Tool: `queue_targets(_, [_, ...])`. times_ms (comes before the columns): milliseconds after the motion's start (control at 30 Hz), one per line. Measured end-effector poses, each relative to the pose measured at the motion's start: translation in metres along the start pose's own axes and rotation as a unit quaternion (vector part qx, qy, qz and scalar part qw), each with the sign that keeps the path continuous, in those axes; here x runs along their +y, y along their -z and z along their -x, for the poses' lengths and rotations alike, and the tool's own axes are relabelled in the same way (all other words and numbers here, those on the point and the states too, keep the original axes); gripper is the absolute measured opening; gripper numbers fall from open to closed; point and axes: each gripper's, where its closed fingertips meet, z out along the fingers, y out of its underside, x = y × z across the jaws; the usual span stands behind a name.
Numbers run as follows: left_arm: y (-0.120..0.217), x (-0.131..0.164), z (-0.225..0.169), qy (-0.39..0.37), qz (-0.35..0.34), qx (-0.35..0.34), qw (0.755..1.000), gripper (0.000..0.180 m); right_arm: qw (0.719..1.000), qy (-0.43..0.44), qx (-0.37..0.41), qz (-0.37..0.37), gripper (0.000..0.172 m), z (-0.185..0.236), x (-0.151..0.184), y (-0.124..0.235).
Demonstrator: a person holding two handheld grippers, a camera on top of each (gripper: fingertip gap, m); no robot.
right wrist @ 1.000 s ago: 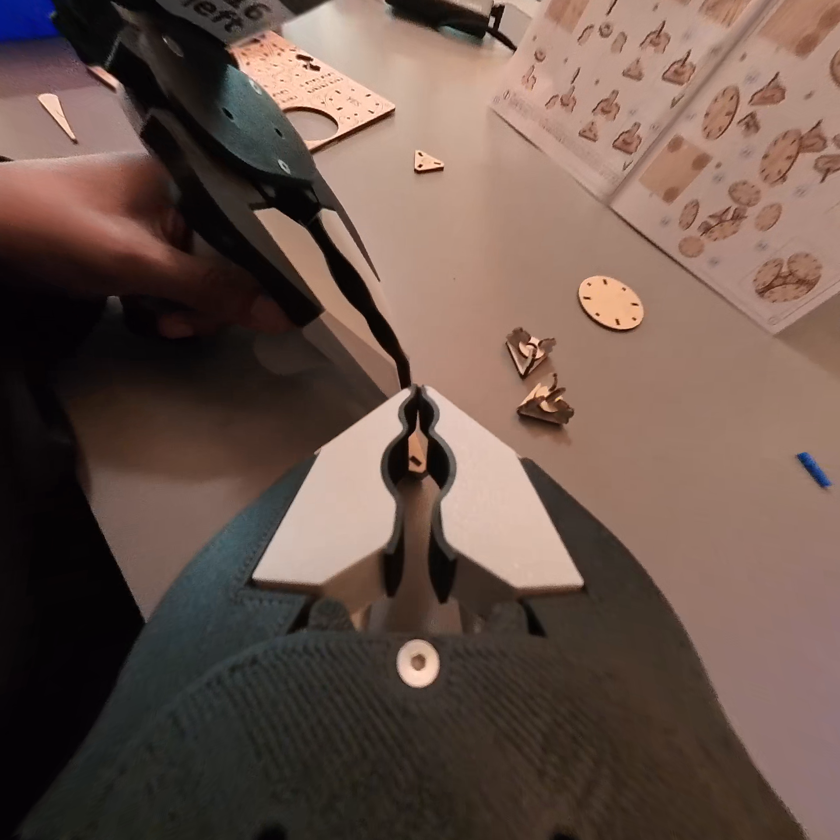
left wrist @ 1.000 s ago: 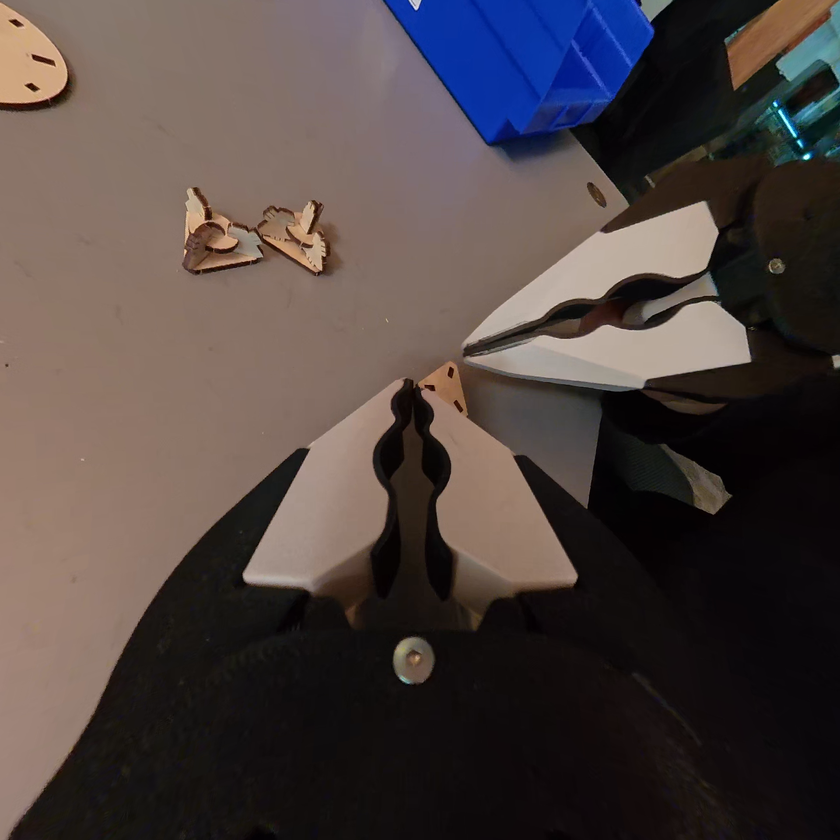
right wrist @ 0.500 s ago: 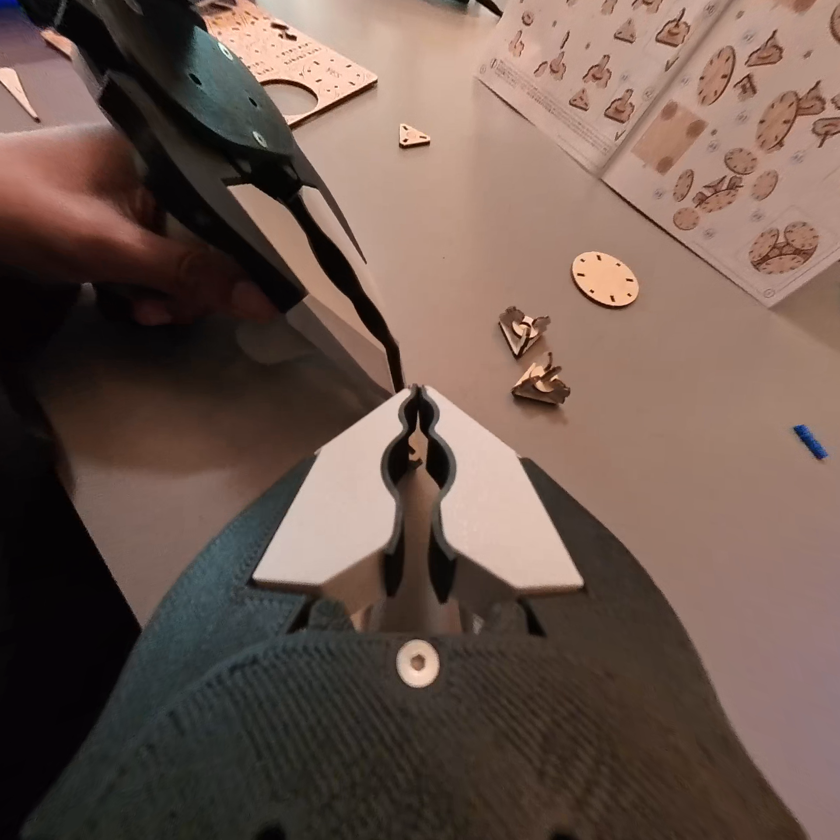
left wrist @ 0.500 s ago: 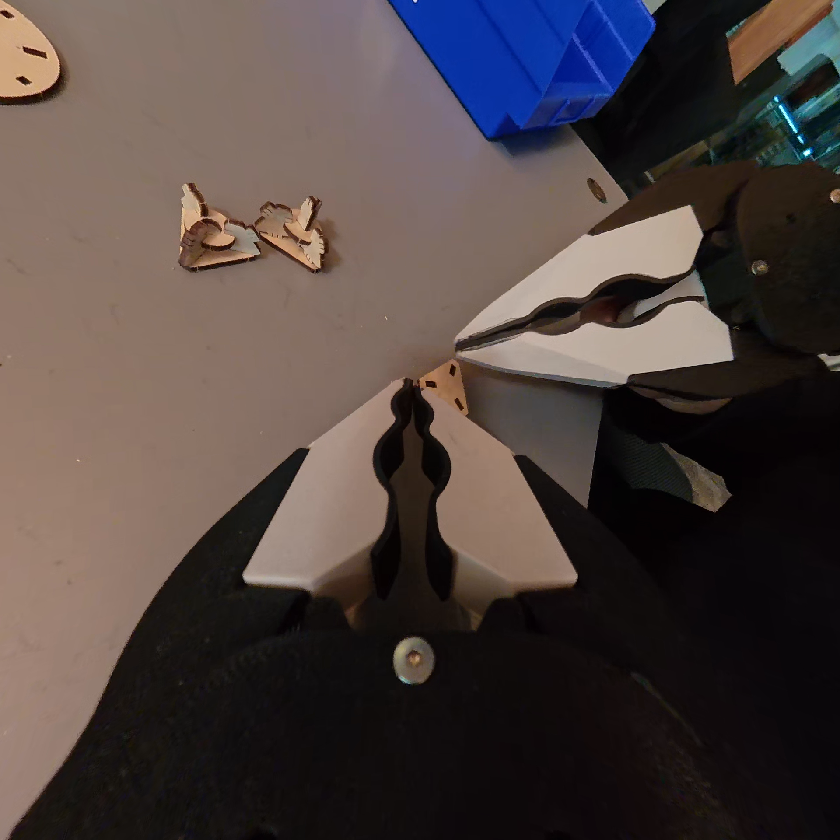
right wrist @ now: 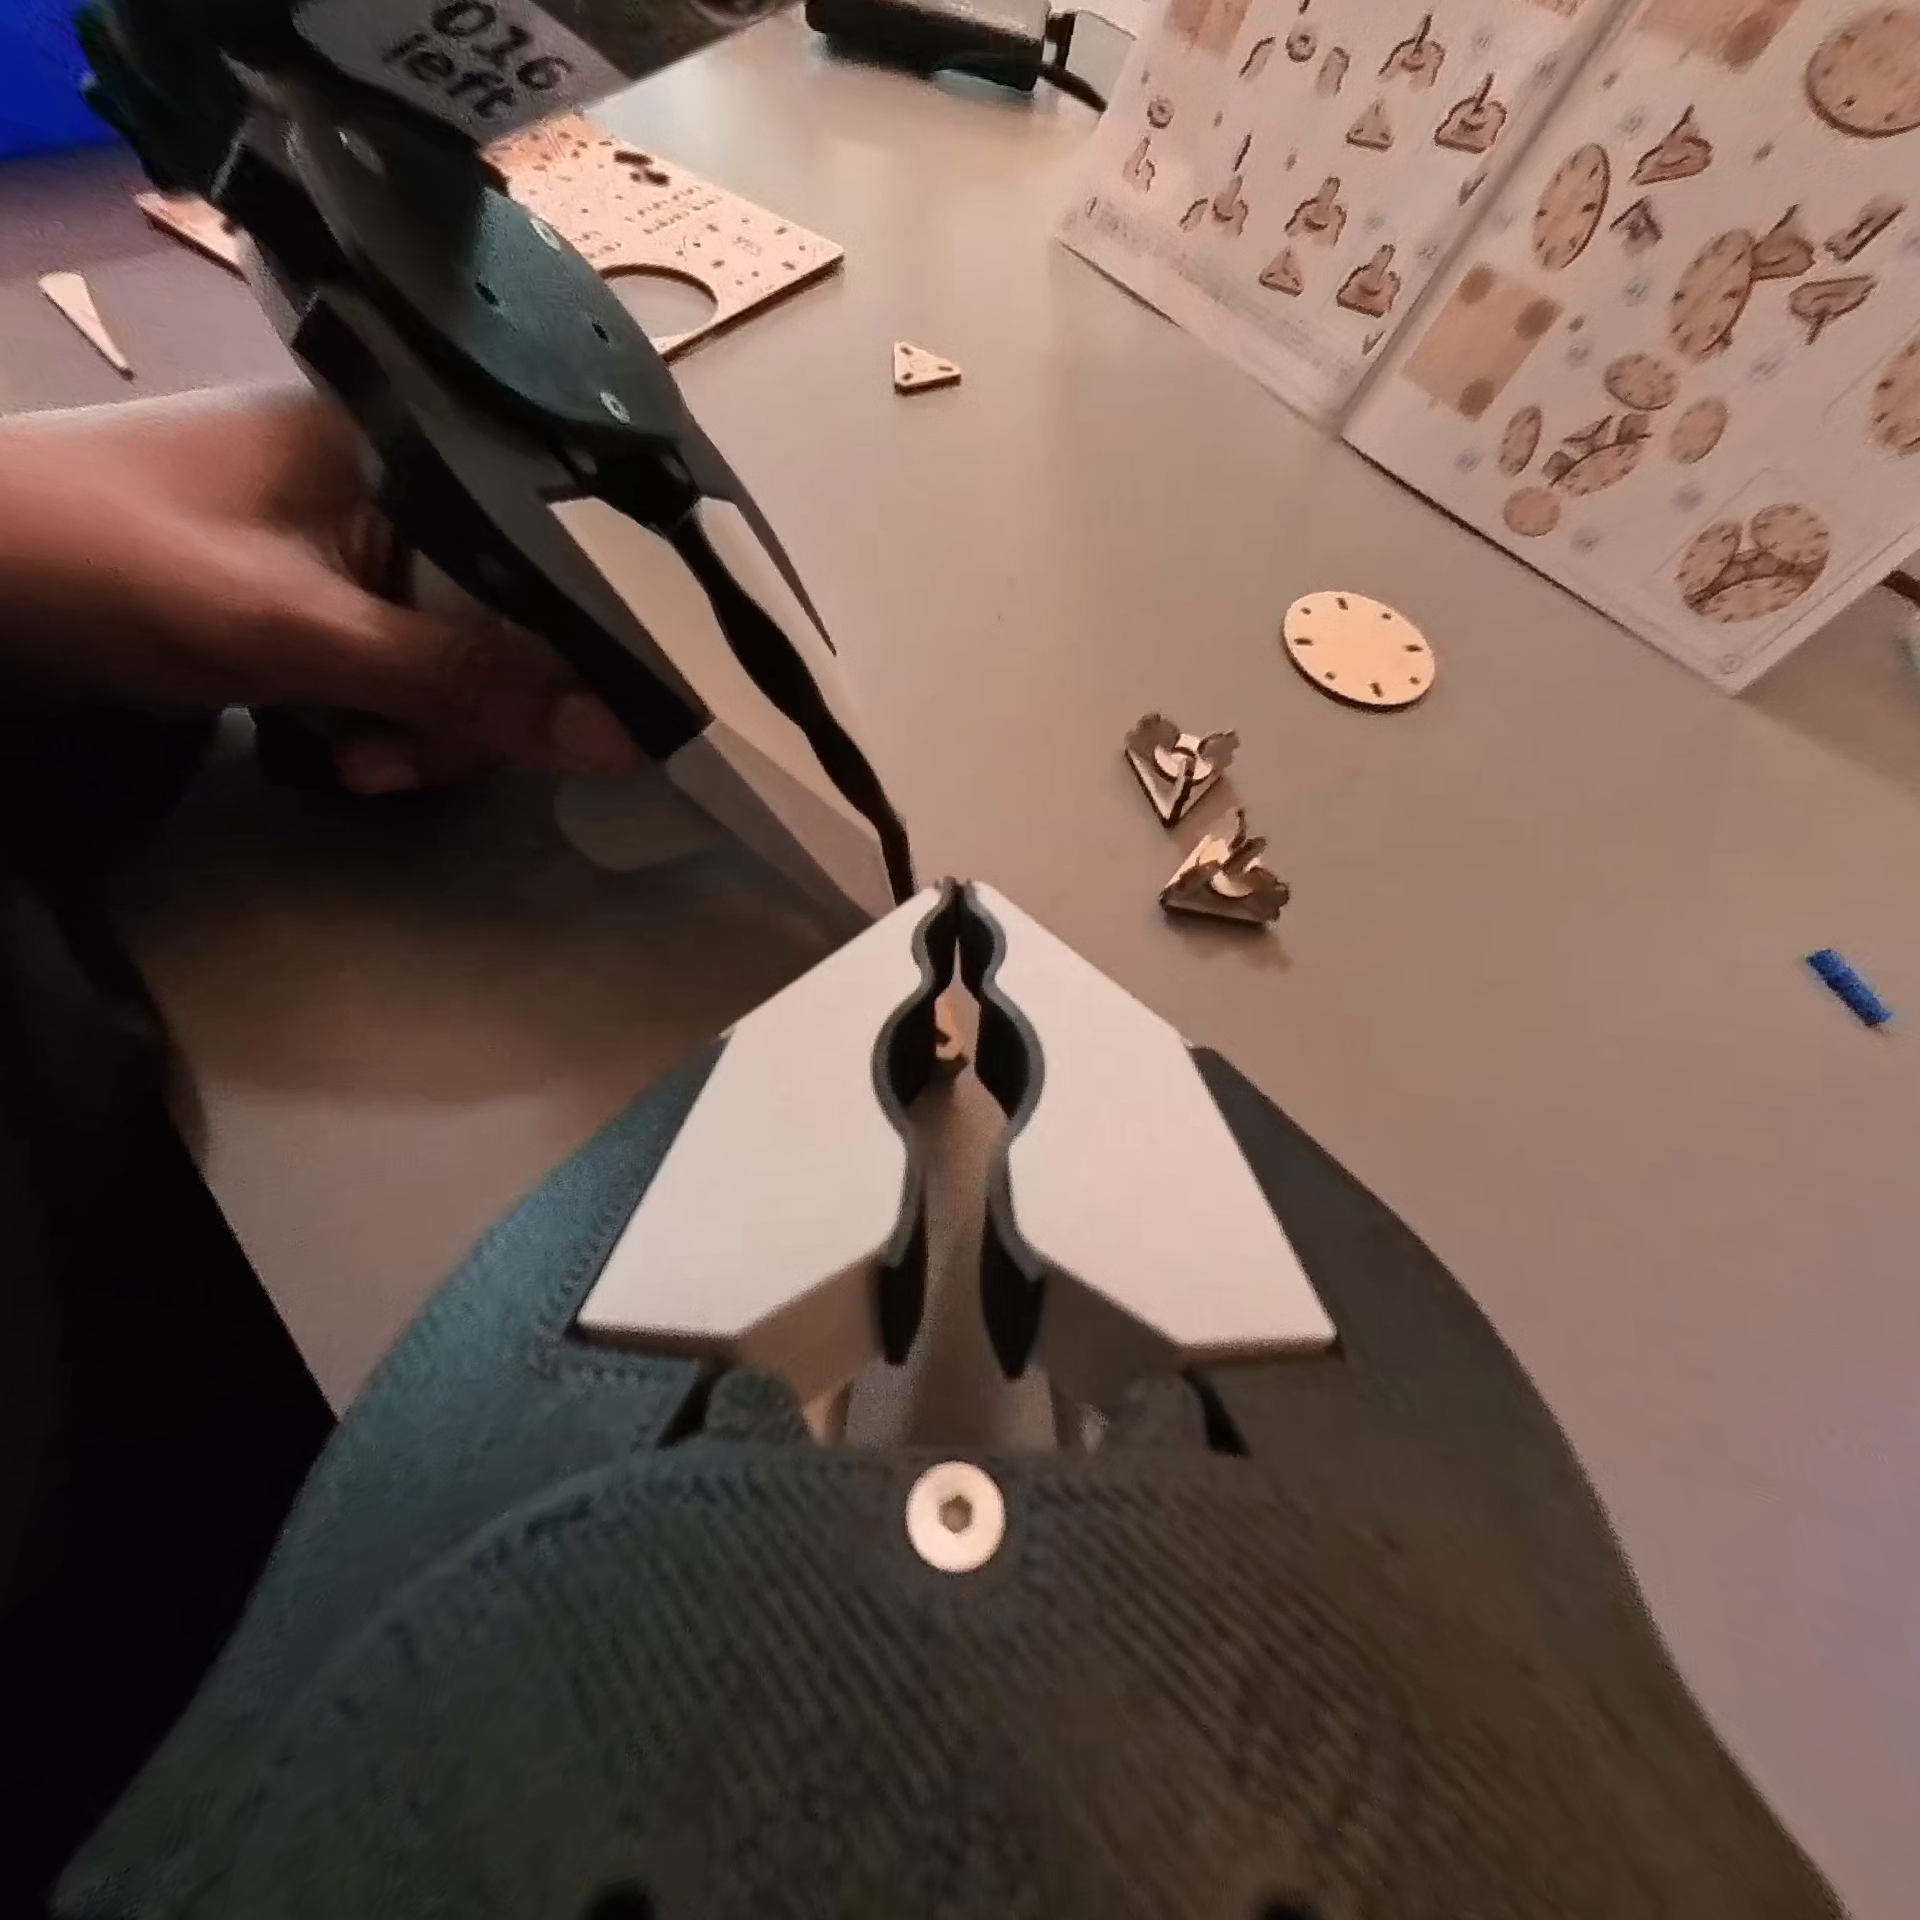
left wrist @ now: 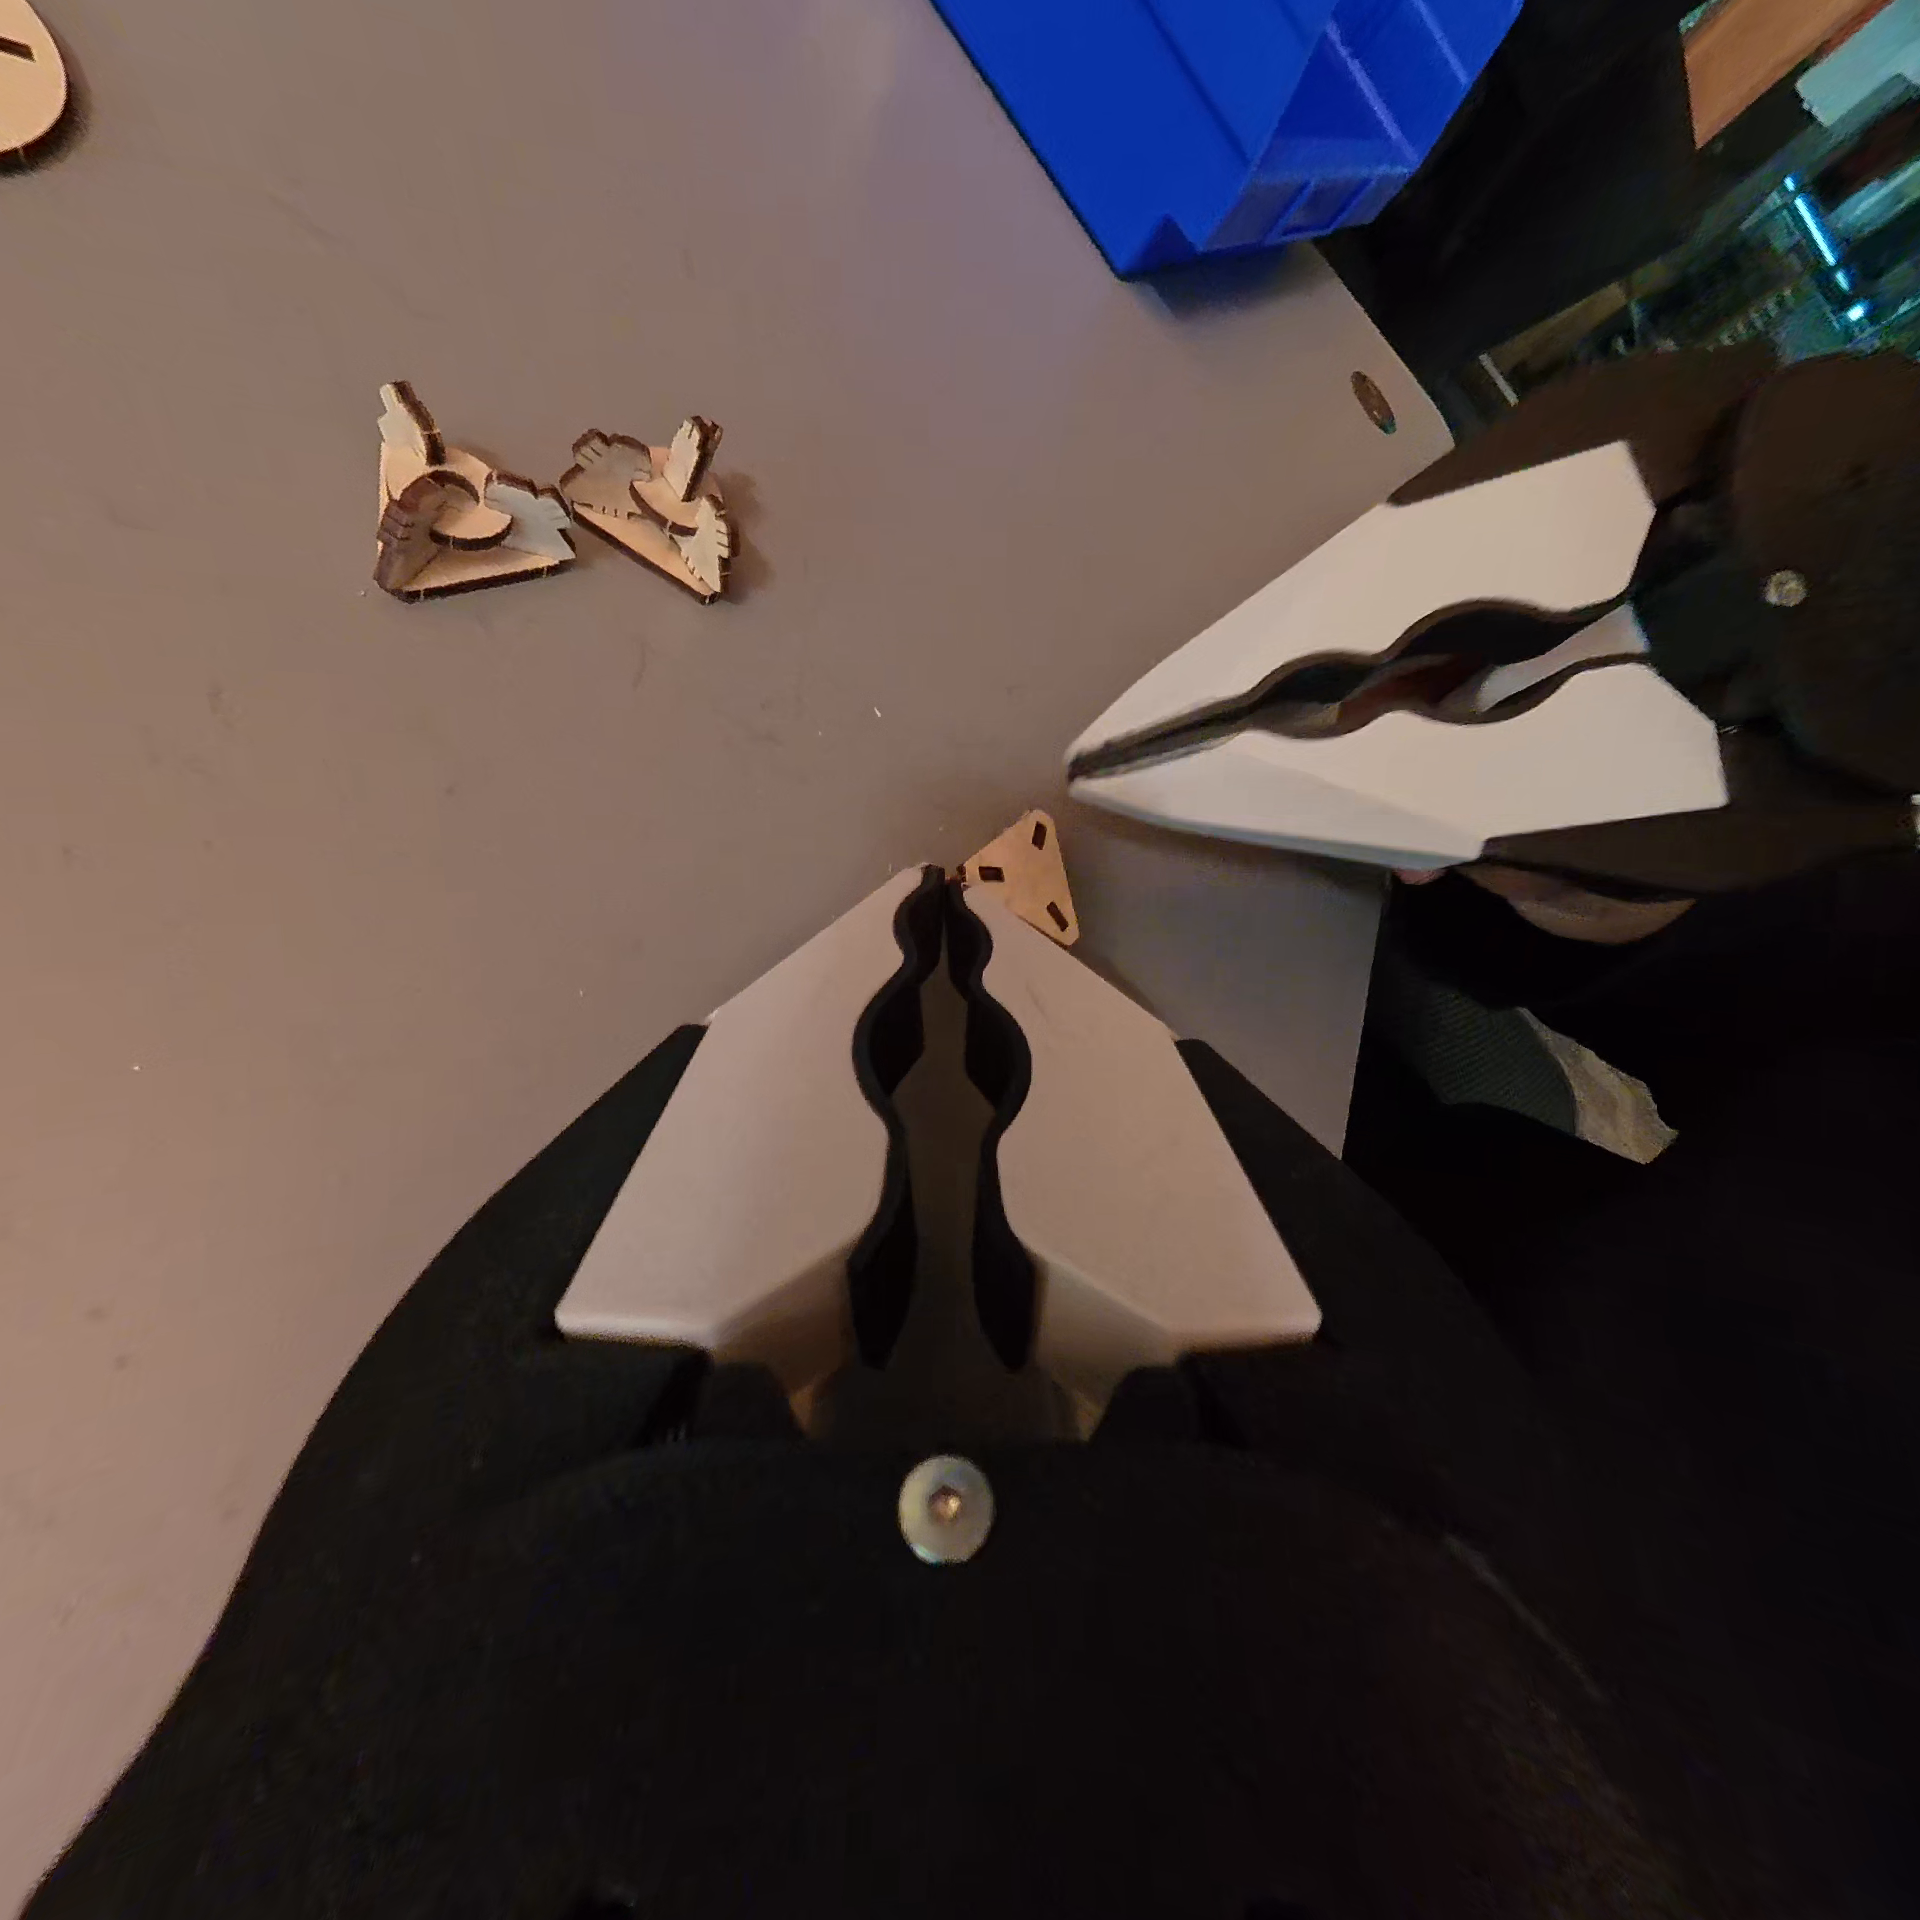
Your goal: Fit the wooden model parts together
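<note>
On the grey table (left wrist: 416, 935), a pale round wooden disc with slots (left wrist: 21, 94) lay at the far left corner of the left wrist view. Right of it, well apart from both grippers, two small triangular wooden assemblies with upright carved tabs (left wrist: 468, 520) (left wrist: 655, 509) stood side by side.

The left gripper (left wrist: 940, 883), gripped by a hand (right wrist: 312, 623), was clenched with its dark pads meeting at the tip and nothing visible between them. It sat close to the table edge nearest the person.

Just to the right of that tip was a small flat triangular wooden plate with three slots (left wrist: 1023, 878). One corner pointed at the tip, and part of the plate was hidden behind the gripper's right finger. I could not tell whether that corner touched the finger, or whether the plate lay flat.

Farther right and a little beyond the plate, the right gripper (left wrist: 1075, 764) was also clenched, pads together and bare at the tip, which pointed towards the plate from the other side. The left tip was the nearer of the two.

A blue plastic bin (left wrist: 1247, 104) stood at the far right corner.
</note>
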Motion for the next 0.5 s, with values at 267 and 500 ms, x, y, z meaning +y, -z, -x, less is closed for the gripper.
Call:
queue_targets(267, [-0.001, 0.001, 0.002, -0.001, 0.004, -0.009, 1.000, 0.000, 1.000, -0.008, -0.007, 0.017, 0.000, 0.003, 0.011, -0.004])
queue_targets(500, [0.000, 0.000, 0.003, -0.002, 0.001, -0.015, 1.000, 0.000, 0.999, -0.014, -0.020, 0.046, 0.000, 0.010, 0.024, -0.010])
